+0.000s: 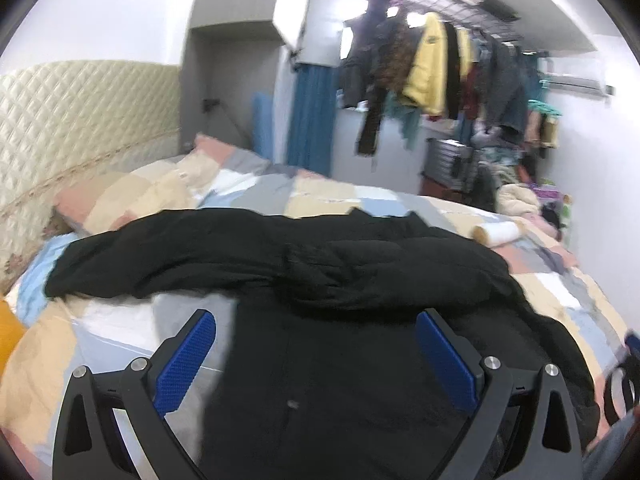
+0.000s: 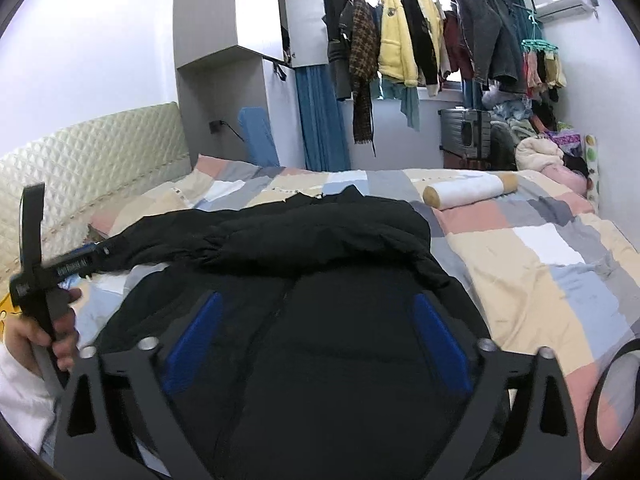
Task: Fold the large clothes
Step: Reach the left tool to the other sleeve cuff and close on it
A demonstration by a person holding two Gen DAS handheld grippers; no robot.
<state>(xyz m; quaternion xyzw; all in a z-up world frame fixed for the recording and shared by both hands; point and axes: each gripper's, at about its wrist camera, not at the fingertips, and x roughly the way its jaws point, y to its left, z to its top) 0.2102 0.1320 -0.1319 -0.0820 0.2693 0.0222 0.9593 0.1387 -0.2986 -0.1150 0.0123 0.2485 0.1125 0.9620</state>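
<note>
Jacket (image 2: 320, 360) beneath your empty, spread left tongs (image 1: 316, 348) and right tongs (image 2: 318, 332) looks bulky, soft, slippery; pinch a hem corner.

Ahead of both pairs of spread fingers the black jacket (image 2: 304, 288) covers the bed (image 2: 540, 264), its folded sleeves forming a low ridge across the way. Right of the right fingers (image 2: 440, 340) the patchwork cover lies bare up to a rolled white cloth (image 2: 468, 192). Left of the left fingers (image 1: 188, 356) a bare strip runs toward the pillows (image 1: 132, 196) and padded headboard (image 1: 80, 128). Hanging clothes (image 2: 420, 48) stand well beyond the bed's far edge.
</note>
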